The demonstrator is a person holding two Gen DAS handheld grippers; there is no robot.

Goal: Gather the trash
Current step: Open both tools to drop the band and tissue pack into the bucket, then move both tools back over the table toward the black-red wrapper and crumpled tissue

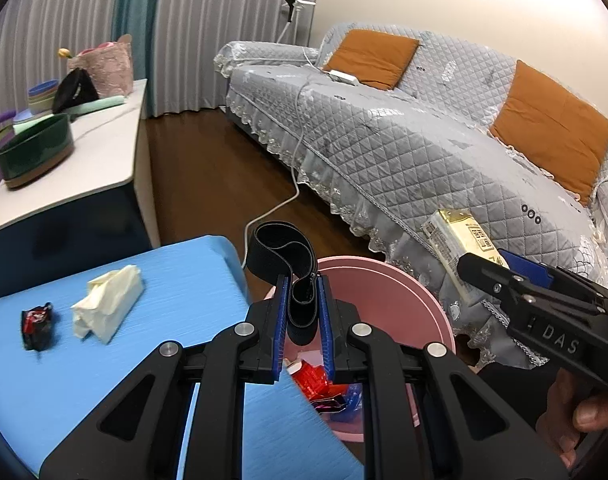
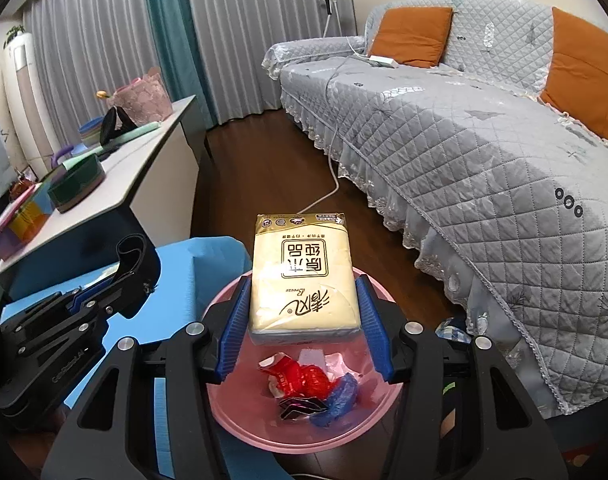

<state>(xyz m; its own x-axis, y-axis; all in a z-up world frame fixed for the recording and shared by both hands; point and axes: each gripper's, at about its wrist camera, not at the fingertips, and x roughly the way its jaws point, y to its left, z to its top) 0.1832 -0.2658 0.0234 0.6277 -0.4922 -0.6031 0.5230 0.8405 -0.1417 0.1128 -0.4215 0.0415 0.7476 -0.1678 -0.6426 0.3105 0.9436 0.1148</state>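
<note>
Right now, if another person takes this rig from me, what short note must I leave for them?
Left gripper: shut on black strap, at the pink bin.
Right gripper: shut on tissue pack, above the bin.
Done: red and blue wrappers lie in the bin.
Left: drop both items, then collect the crumpled tissue and small red-black wrapper from the blue table.

Tissue pack above pink bin
</note>
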